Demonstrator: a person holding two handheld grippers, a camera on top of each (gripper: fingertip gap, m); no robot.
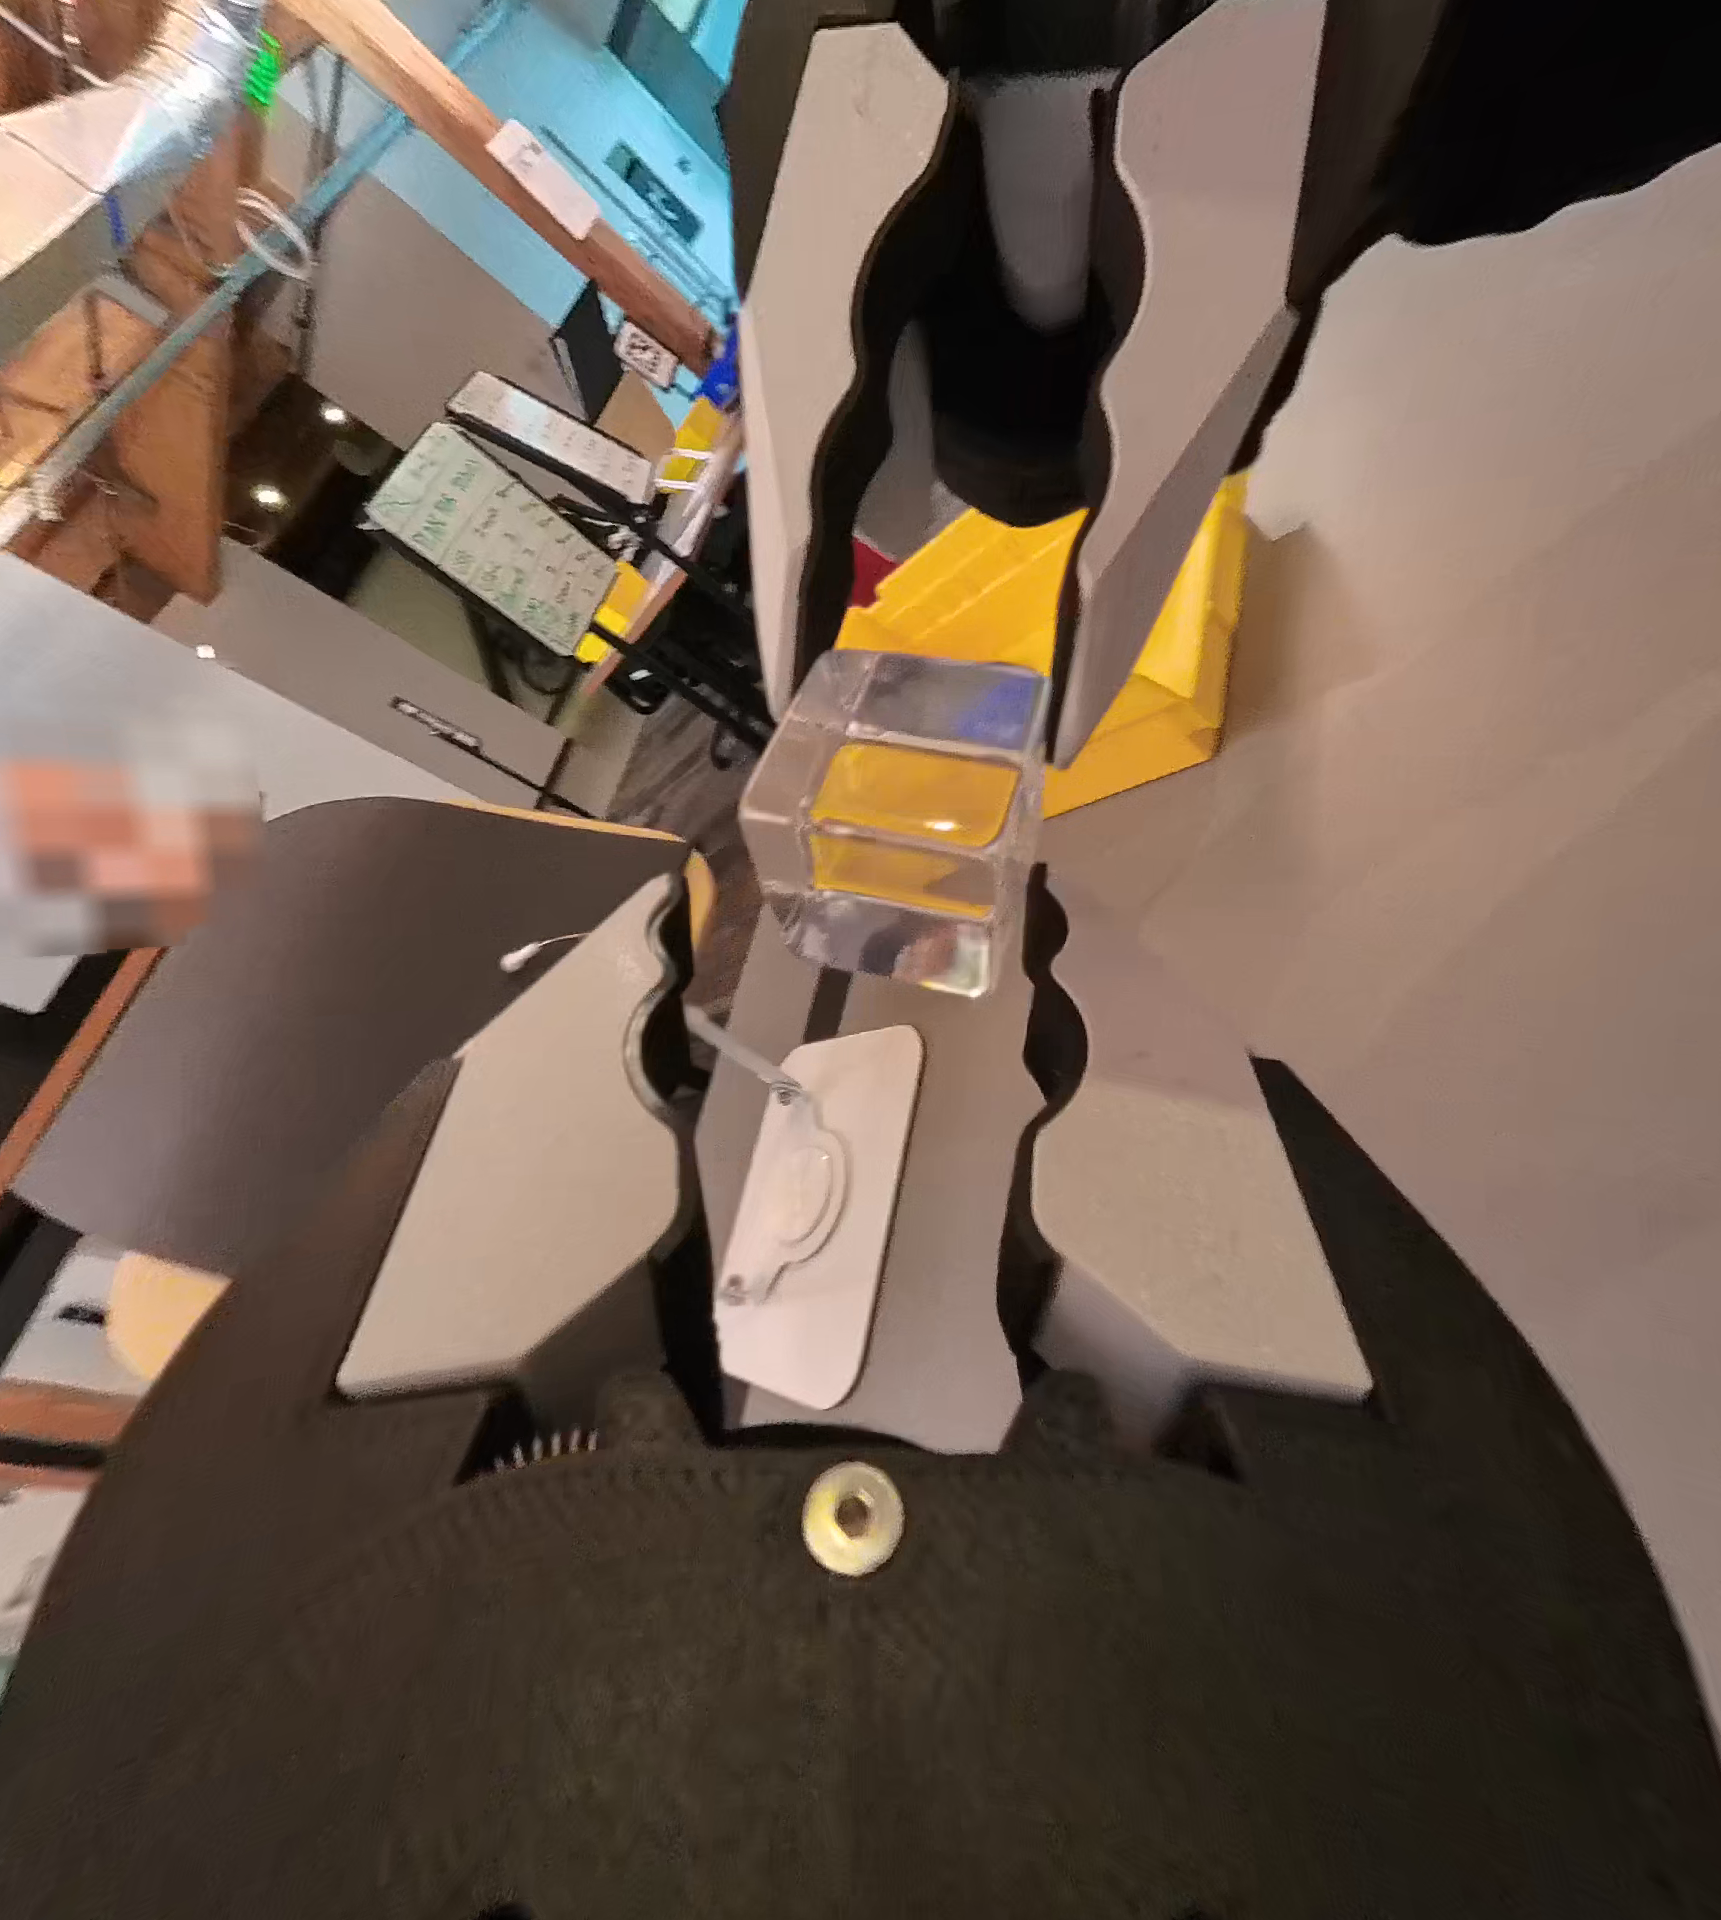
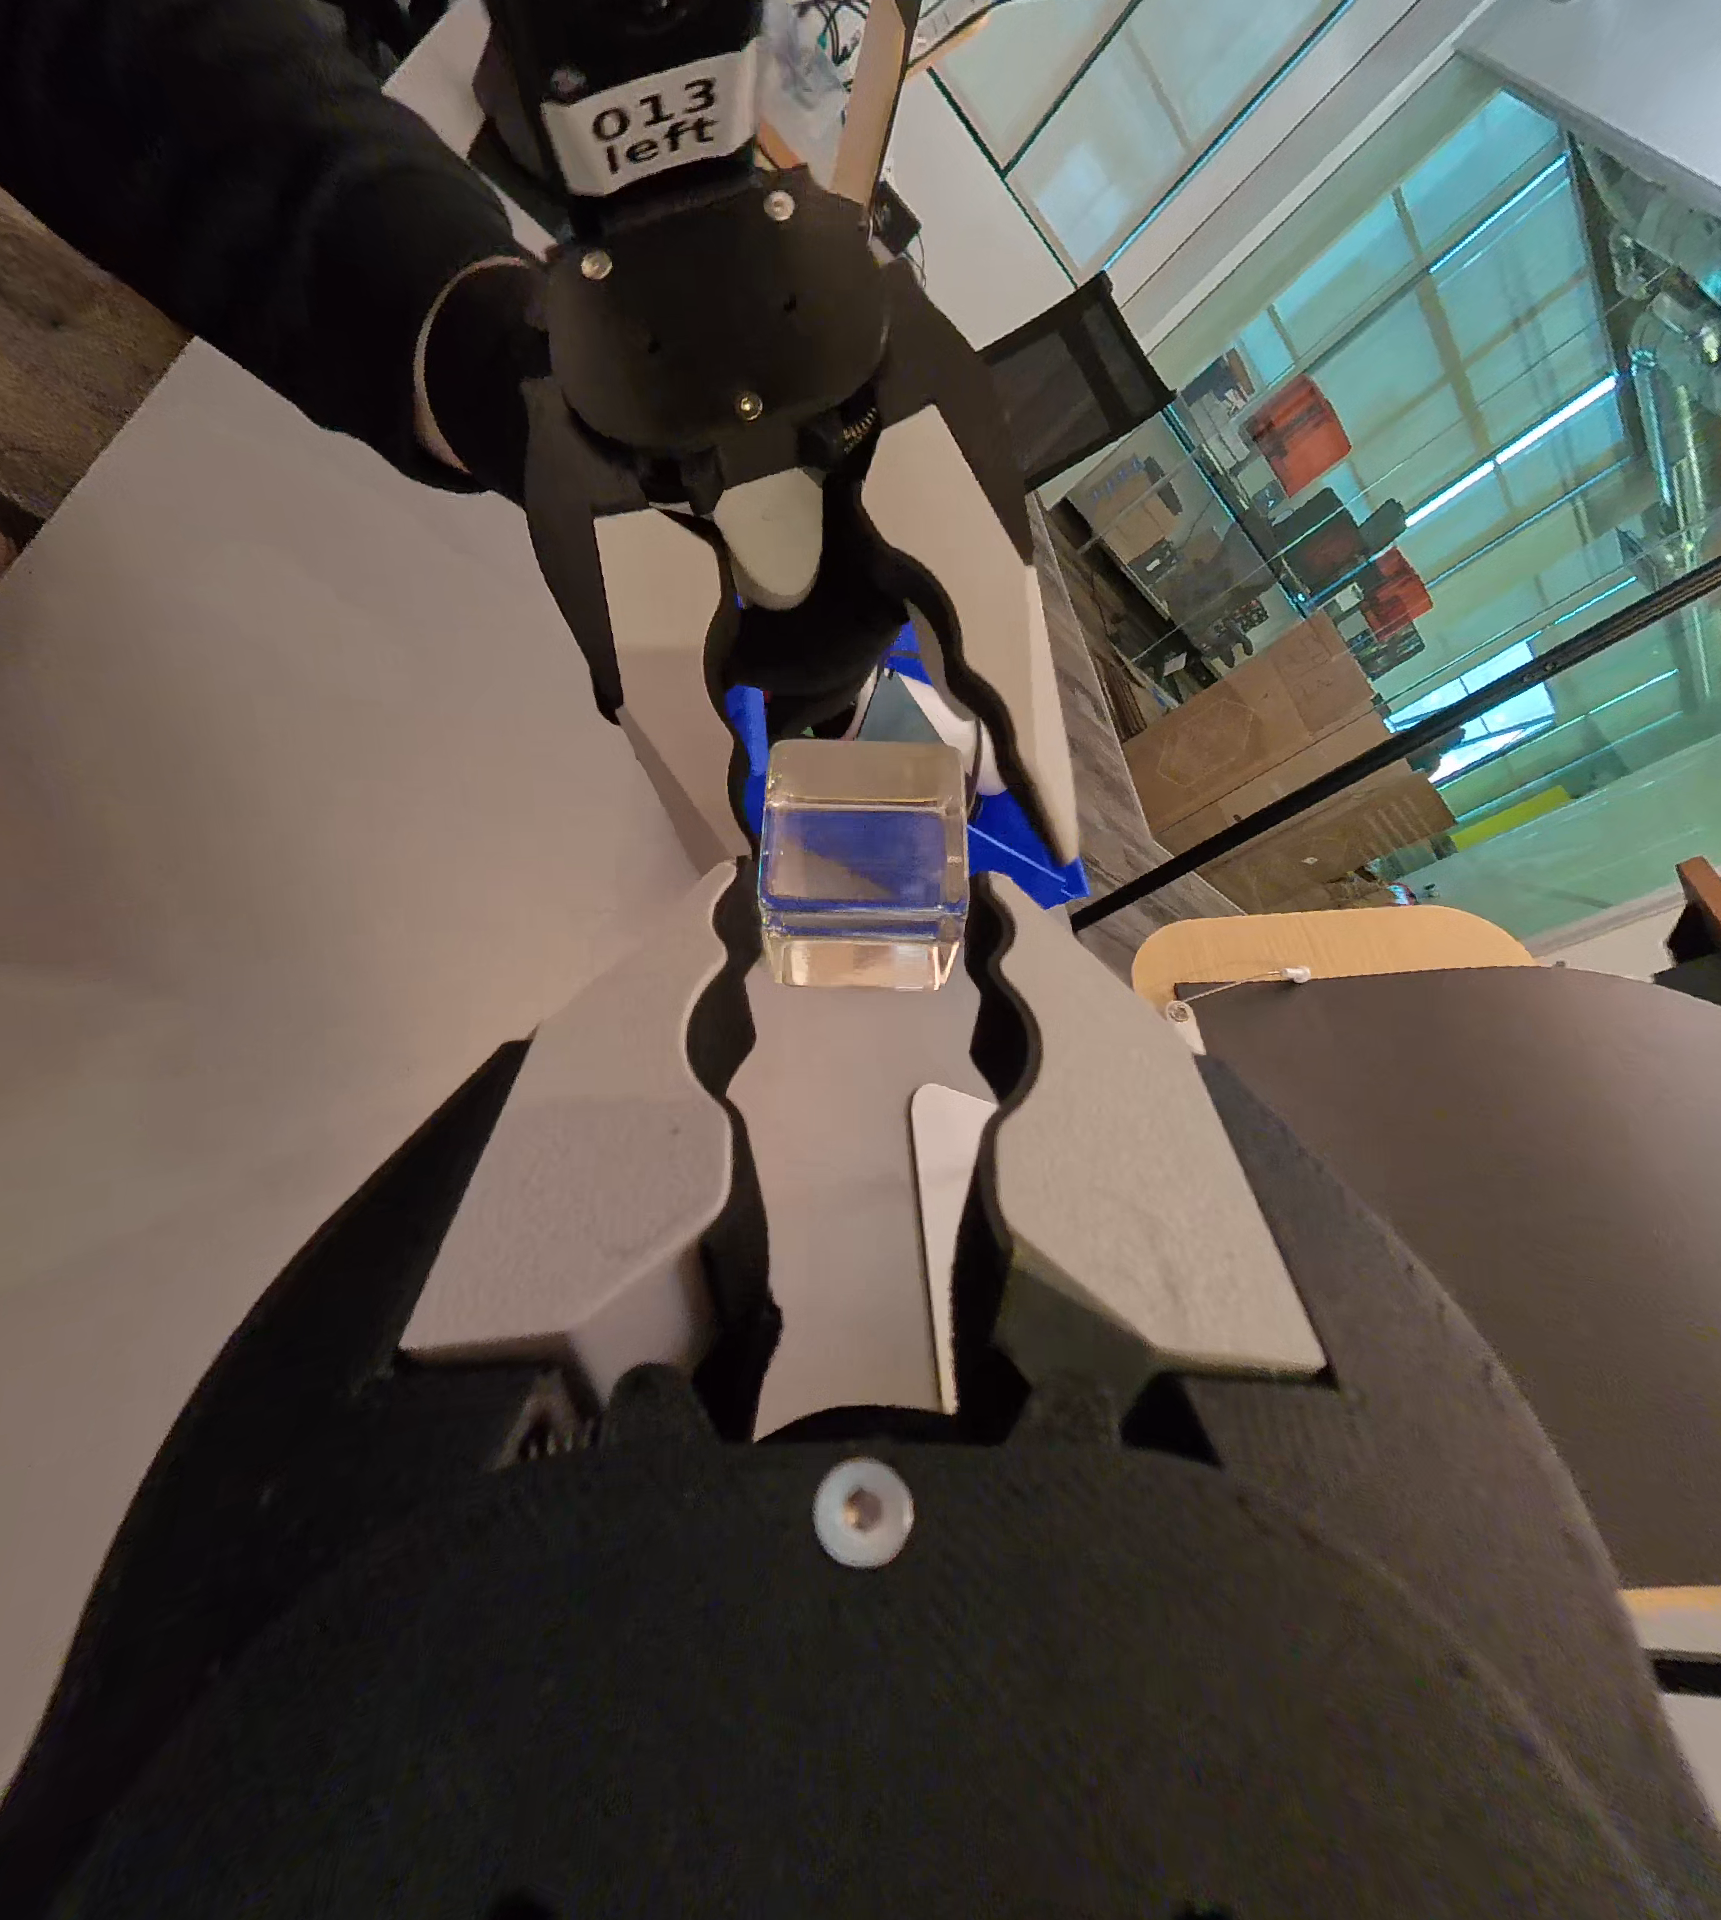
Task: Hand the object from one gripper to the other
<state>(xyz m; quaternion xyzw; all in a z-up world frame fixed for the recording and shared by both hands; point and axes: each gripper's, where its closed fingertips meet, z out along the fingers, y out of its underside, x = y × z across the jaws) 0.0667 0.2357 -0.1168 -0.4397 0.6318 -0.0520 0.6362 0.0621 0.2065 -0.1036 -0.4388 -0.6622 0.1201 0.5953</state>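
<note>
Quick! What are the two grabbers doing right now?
Left gripper: open, fingers loosely around the clear cube.
Right gripper: closed, holding the clear cube.

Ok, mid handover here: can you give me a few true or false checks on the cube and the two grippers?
1. The cube is see-through. True.
2. The right gripper has its fingers pressed against both sides of the cube. True.
3. The left gripper is clamped tight on the cube. False: its fingers stand wider than the cube, with a gap showing on one side.
4. The cube is lying flat on a table. False: it is held up between the two facing grippers.
5. A yellow bin shows behind the cube in the left wrist view. True.
</note>
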